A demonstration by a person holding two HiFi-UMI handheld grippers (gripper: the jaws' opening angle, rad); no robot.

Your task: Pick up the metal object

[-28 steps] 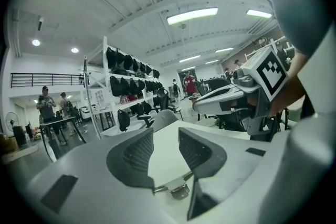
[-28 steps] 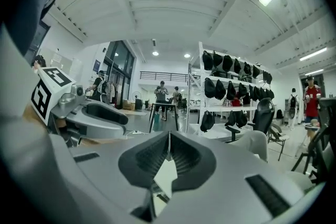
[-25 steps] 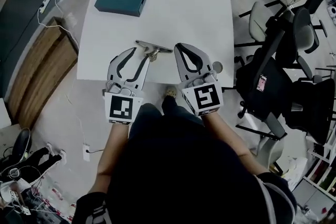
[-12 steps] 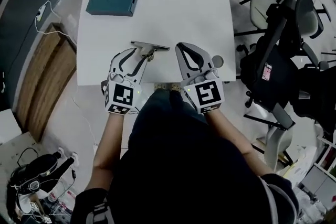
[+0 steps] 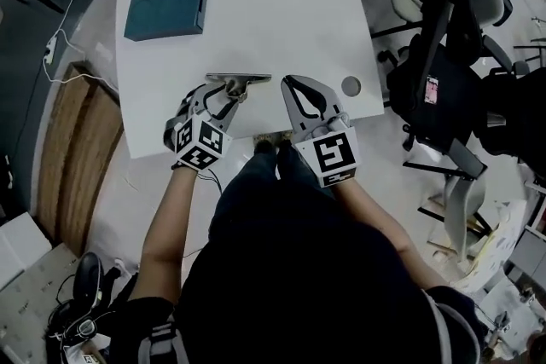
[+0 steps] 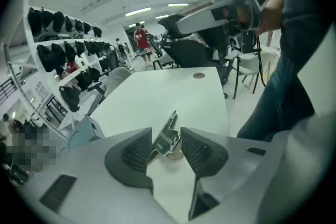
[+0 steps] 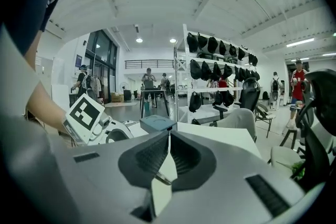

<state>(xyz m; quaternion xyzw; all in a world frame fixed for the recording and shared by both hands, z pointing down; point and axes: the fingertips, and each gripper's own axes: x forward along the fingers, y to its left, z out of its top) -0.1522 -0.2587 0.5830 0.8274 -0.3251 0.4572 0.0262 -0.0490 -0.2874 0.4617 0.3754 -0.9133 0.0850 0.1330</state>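
The metal object [image 5: 241,79], a thin flat bar with a small bracket at its near end, lies on the white table [image 5: 256,4] near the front edge. In the left gripper view the metal object [image 6: 171,122] lies on the table between my jaws. My left gripper [image 5: 229,91] [image 6: 166,140] is opening, with its pads close on either side of the bracket. My right gripper [image 5: 289,82] [image 7: 168,136] rests just right of the bar, shut with nothing in it.
A teal box [image 5: 165,10] [image 7: 157,123] sits at the table's far left corner. A round cable hole [image 5: 351,85] [image 6: 198,75] is by the right edge. Office chairs [image 5: 444,89] crowd the right side, and a wooden panel [image 5: 64,158] lies on the floor to the left.
My left gripper has rolled to one side and closed in on the bar's near end, so the bracket now sits between its jaws. The right gripper has stayed beside the bar.
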